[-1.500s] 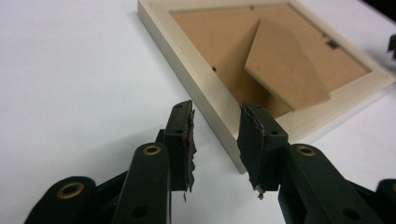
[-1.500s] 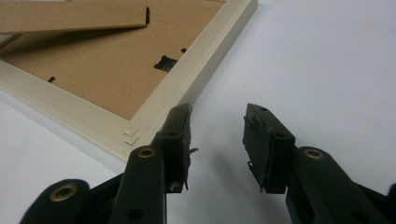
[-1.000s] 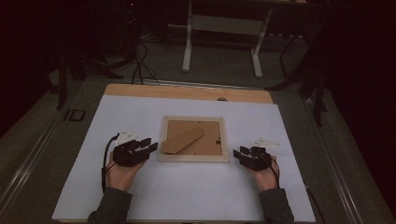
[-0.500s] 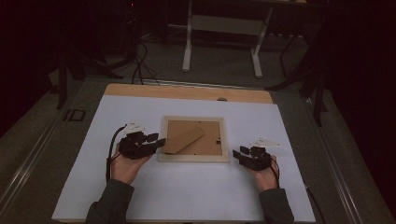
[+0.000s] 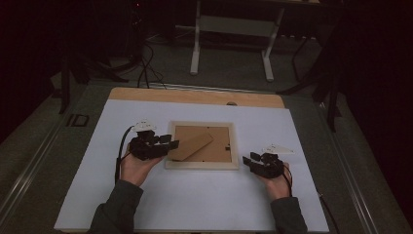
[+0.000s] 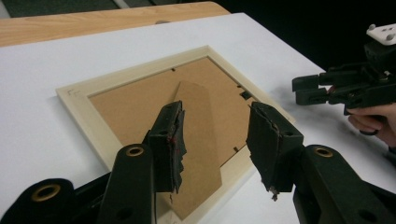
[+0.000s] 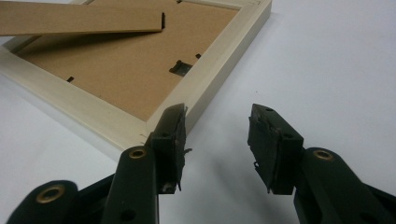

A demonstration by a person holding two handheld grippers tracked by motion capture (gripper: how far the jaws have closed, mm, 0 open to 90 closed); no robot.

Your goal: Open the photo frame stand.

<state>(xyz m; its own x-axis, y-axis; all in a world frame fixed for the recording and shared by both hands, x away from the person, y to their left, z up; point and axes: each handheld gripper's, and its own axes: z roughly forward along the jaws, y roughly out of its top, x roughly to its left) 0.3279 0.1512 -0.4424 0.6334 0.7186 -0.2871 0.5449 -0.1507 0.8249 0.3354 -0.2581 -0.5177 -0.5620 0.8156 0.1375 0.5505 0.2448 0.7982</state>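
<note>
A pale wooden picture frame lies face down in the middle of the white board, brown backing up. Its cardboard stand leg slants across the backing and lifts slightly off it. My left gripper reaches over the frame's left edge, open. In the left gripper view its jaws hover above the stand leg with nothing between them. My right gripper rests on the board just off the frame's near right corner, open and empty, apart from the frame rim.
The white board covers a wooden table whose bare strip runs along the back. Beyond it, on the dark floor, stand a white trestle base and loose cables. The right gripper appears at the left gripper view's right side.
My left gripper has lifted and moved right, from beside the frame to over its left edge. The right gripper and the frame have stayed put.
</note>
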